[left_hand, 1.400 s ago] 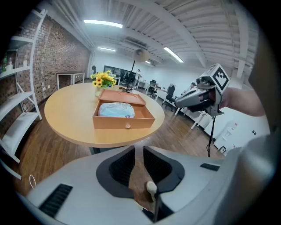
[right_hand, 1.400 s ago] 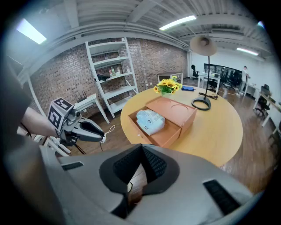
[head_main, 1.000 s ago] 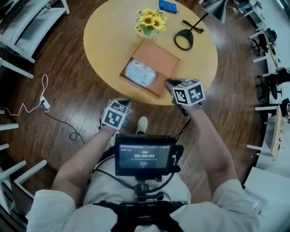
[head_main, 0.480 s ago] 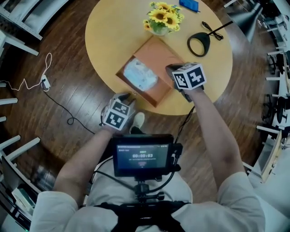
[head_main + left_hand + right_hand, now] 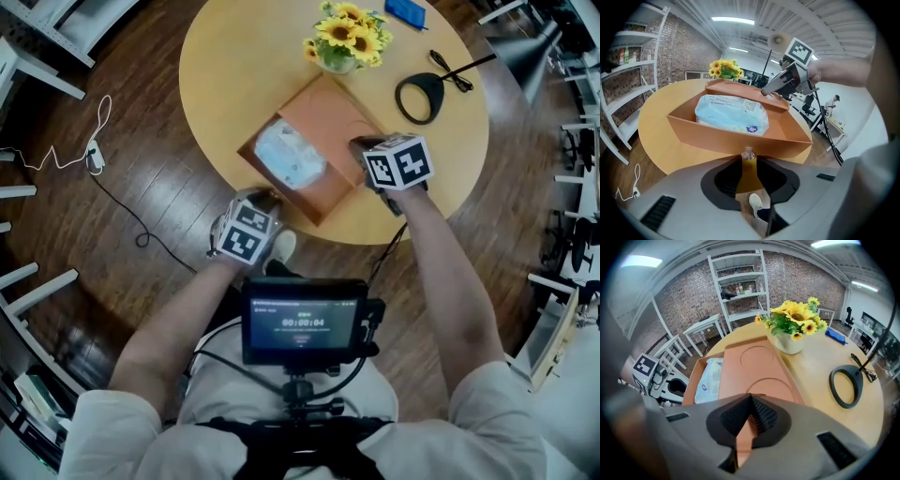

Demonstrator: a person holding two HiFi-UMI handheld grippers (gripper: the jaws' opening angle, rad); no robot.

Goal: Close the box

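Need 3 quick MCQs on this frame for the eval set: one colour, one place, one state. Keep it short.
1. What colour is the box?
A) green
B) orange
C) black

2. Where do the sunflowers stand?
A) inside the box
B) on the table, beyond the box
C) on the floor

3. What state is the box in?
A) shut, lid down
B) open, packet showing
C) tipped on its side

Answers:
1 B: its walls and the lid are orange in every view.
2 B: the head view shows them on the tabletop past the lid.
3 B: the pale blue packet lies uncovered inside.
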